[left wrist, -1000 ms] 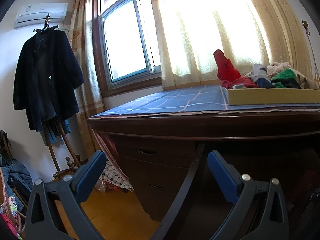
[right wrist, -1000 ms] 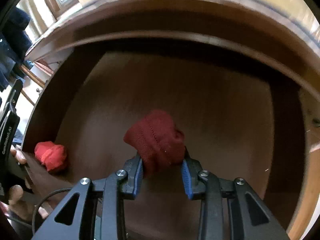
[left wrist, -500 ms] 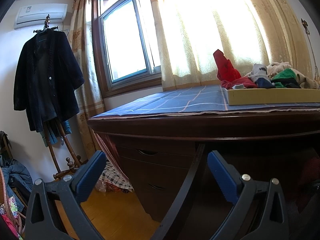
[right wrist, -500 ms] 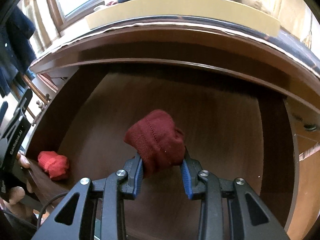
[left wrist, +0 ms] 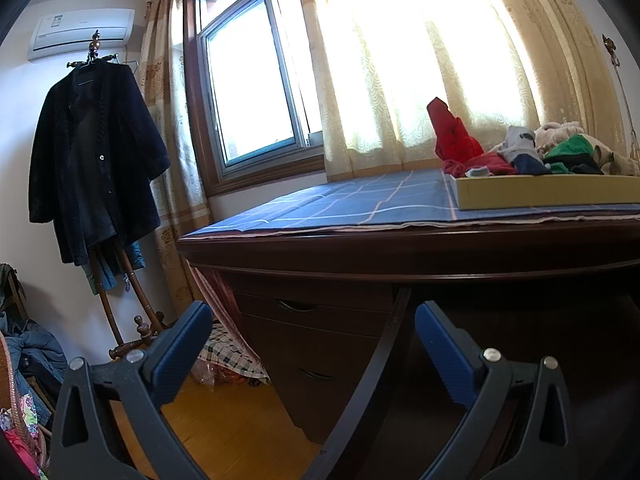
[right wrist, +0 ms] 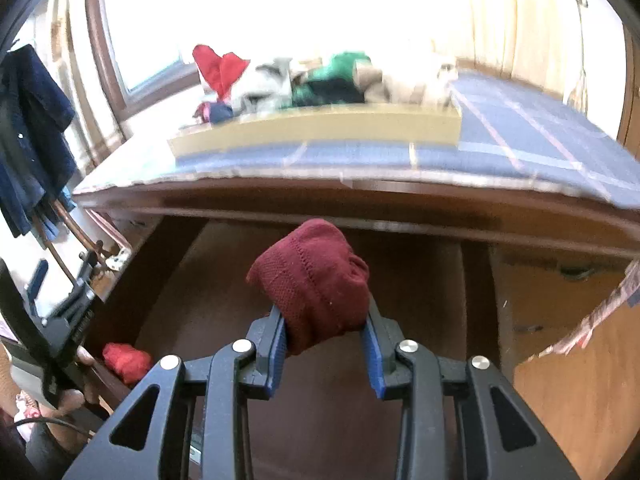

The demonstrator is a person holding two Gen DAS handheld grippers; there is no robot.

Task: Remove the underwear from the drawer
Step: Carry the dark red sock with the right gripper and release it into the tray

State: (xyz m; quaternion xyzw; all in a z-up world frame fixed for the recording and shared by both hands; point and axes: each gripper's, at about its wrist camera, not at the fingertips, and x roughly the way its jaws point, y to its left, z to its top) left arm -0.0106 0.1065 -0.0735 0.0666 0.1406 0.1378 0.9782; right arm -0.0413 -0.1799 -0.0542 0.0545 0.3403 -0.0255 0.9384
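Right gripper is clamped on the balled dark red underwear, pads pressing both sides. Versus a second ago it has lifted and tipped up: back then the view was mostly drawer floor, now the desktop edge, the blue checked cloth and the yellow tray heaped with clothes fill the upper half. So the piece is clear of the drawer floor and hanging over the open cavity, not yet above the top; I'd call extraction nearly done, drop-off pending. A second, brighter red piece lies in the drawer's near-left corner, so probably one more pick. Left gripper hasn't moved, jaws wide, nothing between them. Left view shows only the desk front, cloth and tray side-on, no drawer interior and no held piece; right view alone shows those, plus the left tool at the drawer's left edge.
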